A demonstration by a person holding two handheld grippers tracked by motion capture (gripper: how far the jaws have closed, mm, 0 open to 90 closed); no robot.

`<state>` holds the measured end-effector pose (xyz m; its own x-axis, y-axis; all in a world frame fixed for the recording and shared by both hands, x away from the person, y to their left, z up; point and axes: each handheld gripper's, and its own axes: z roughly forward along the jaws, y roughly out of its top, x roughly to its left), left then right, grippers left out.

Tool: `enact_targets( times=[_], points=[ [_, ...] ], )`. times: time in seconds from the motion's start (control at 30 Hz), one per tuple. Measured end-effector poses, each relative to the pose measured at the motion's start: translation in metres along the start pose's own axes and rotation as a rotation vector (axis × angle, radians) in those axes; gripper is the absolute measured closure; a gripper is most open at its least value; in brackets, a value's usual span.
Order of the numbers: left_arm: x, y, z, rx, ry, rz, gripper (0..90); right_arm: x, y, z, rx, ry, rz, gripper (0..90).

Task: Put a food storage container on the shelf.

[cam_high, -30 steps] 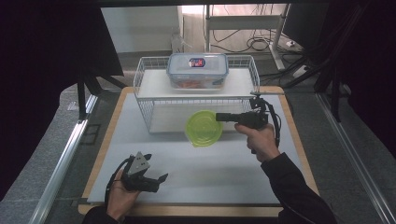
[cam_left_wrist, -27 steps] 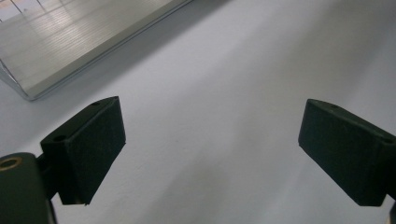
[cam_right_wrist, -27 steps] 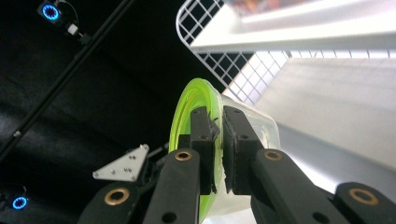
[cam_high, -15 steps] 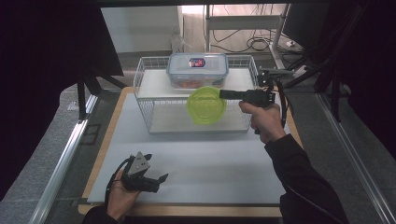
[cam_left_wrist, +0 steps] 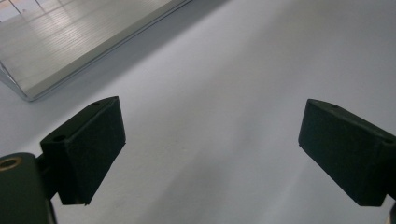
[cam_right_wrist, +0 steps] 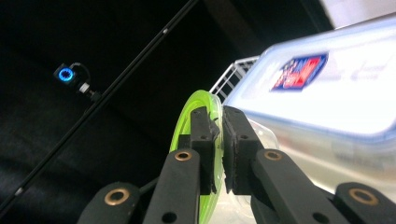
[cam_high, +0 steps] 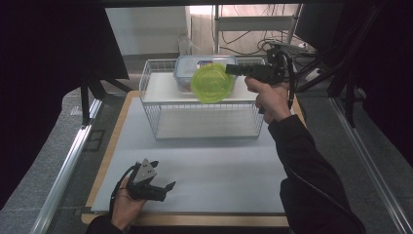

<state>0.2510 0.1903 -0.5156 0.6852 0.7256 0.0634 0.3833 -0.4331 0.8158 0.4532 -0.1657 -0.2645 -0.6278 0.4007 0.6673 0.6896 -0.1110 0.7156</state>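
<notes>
The right gripper (cam_high: 232,68) is clenched on the rim of a green plate (cam_high: 212,84), holding it on edge in the air at the far side of the table, in front of the clear lidded container (cam_high: 187,64) that sits on top of the white wire rack (cam_high: 155,110). In the right gripper view the green plate (cam_right_wrist: 183,126) is pinched between the two black jaws, with the container (cam_right_wrist: 336,98) just to its right. Half a second ago the plate hung lower, in front of the rack's shelf; a second ago it was down near the white mat (cam_high: 214,170). It has since been lifted and carried farther away. The left gripper (cam_high: 163,187) stays resting at the near left of the mat, jaws released and wide apart, unmoved.
</notes>
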Motion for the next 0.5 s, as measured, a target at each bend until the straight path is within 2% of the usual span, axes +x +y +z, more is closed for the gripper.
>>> enact_targets(
  times=[0.5],
  points=[
    [0.000,0.000,-0.002,-0.018,-0.019,-0.004,6.8,-0.011,0.044,0.032,-0.117,-0.089,0.049,84.1]
  ],
)
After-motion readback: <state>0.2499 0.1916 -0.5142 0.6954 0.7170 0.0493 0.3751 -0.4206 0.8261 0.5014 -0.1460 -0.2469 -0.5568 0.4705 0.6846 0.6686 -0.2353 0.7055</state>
